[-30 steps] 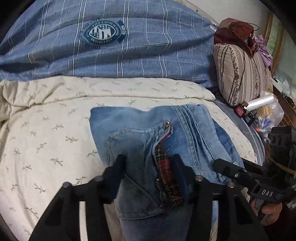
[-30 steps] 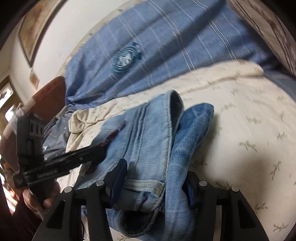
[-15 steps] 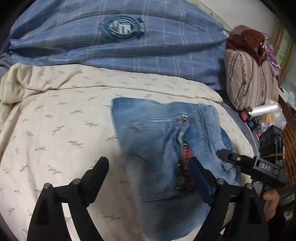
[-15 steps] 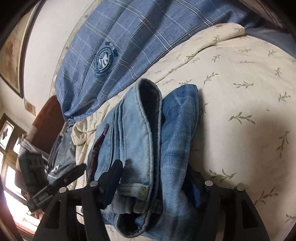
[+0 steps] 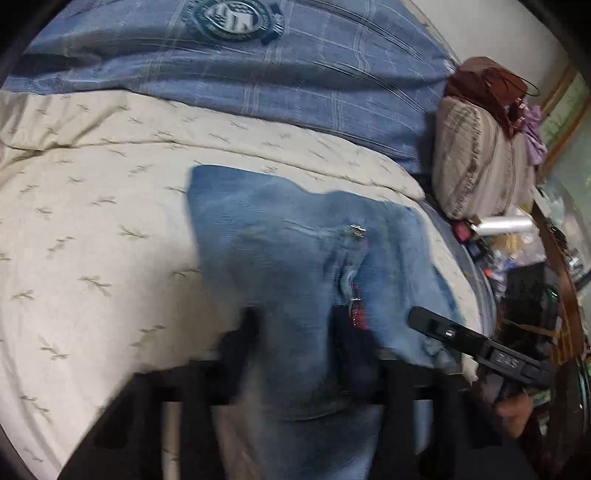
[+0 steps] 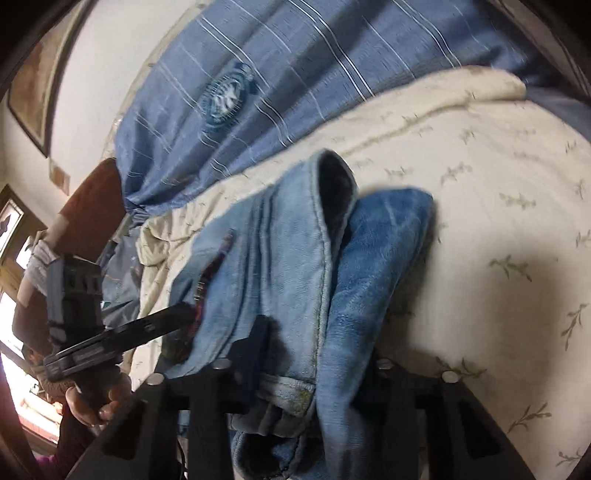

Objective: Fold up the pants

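Observation:
The blue jeans [image 5: 295, 258] lie folded in a thick stack on the cream leaf-print bedcover [image 5: 92, 240], zip fly facing up. My left gripper [image 5: 299, 343] is shut on the near edge of the stack beside the fly; it is motion-blurred. My right gripper [image 6: 314, 365] is shut on the stack's other end, where the folded layers [image 6: 295, 258] bunch between its fingers. Each gripper shows in the other's view: the right one [image 5: 480, 347] at the jeans' right edge, the left one [image 6: 122, 332] at the left.
A blue plaid duvet with a round crest [image 5: 236, 22] lies across the back of the bed. A striped pillow [image 5: 476, 162] with brown and purple items stands at the right. A cluttered bedside [image 5: 517, 251] is beyond it. A framed picture [image 6: 33, 74] hangs on the wall.
My left gripper, open wide half a second ago, has closed on the near edge of the jeans. The right gripper kept its hold; its view tilted back.

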Tool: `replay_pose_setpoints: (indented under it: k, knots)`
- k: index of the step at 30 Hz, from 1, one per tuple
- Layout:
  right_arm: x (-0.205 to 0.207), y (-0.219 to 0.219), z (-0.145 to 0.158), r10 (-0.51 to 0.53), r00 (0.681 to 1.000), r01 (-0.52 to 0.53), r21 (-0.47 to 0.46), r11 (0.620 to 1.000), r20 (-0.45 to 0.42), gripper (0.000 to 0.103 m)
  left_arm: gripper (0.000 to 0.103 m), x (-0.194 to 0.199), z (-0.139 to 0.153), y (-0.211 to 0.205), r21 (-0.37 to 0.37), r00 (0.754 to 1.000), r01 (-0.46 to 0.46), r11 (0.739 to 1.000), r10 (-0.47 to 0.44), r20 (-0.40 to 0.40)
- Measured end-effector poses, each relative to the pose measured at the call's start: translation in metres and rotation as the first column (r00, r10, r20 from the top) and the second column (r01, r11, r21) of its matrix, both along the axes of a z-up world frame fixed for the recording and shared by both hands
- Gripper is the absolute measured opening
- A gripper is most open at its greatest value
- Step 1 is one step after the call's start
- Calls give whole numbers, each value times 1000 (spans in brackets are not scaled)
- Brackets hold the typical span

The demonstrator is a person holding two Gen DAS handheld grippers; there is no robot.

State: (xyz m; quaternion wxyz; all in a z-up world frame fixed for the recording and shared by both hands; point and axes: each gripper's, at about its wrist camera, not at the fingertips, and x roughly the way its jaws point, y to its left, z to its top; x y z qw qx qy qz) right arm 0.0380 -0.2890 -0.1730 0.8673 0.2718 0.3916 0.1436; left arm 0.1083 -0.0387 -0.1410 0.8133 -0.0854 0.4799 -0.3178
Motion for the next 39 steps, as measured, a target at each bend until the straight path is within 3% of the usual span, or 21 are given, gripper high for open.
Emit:
replay_pose_setpoints:
  k: [2,6,10,17,22,25,26,27,29,31,33,36,39]
  knots:
    - [-3,6,5,6,1000,-5,-41,999,22,34,34,-1,0,3,-8,1000,-11,1000,11,-2]
    - [-15,25,21,21,997,-10,-143,990,78,33,29,-10,15,0,31,998,-20,999,18,68]
    - [-22,34,44,45,990,-21,-182,983,130,33,29,-13,44,9,11,993,-36,999,35,115]
    - [-8,53,85,98,972,-63,-166,984,214,33,29,-18,89,32,49,967,-105,993,90,236]
    - [12,67,68,119,975,-95,-134,986,186,33,29,-3,72,43,94,972,-147,985,126,200]
    - [25,66,37,123,986,-109,-122,986,113,33,30,8,36,35,178,983,-147,973,123,139]
    - [31,65,24,118,991,-110,-105,988,69,37,32,14,17,32,216,984,-161,963,140,107]
    - [36,62,9,96,995,-94,-90,991,10,47,40,17,9,30,228,984,-170,959,150,100]
    - [38,52,-6,57,998,-58,-48,997,-22,58,51,15,5,29,236,974,-203,950,171,147]
    - [35,47,-2,54,998,-55,-25,998,-45,62,66,14,10,29,244,974,-208,947,176,145]
    - [28,44,9,61,997,-62,-14,998,-40,62,68,12,21,32,248,970,-228,942,197,143]
    - [9,39,29,19,1000,-19,-79,997,-7,62,82,-5,47,42,269,942,-307,913,251,223]
    - [-19,39,53,-16,998,29,-205,978,62,62,87,-31,76,50,272,898,-388,881,296,325]
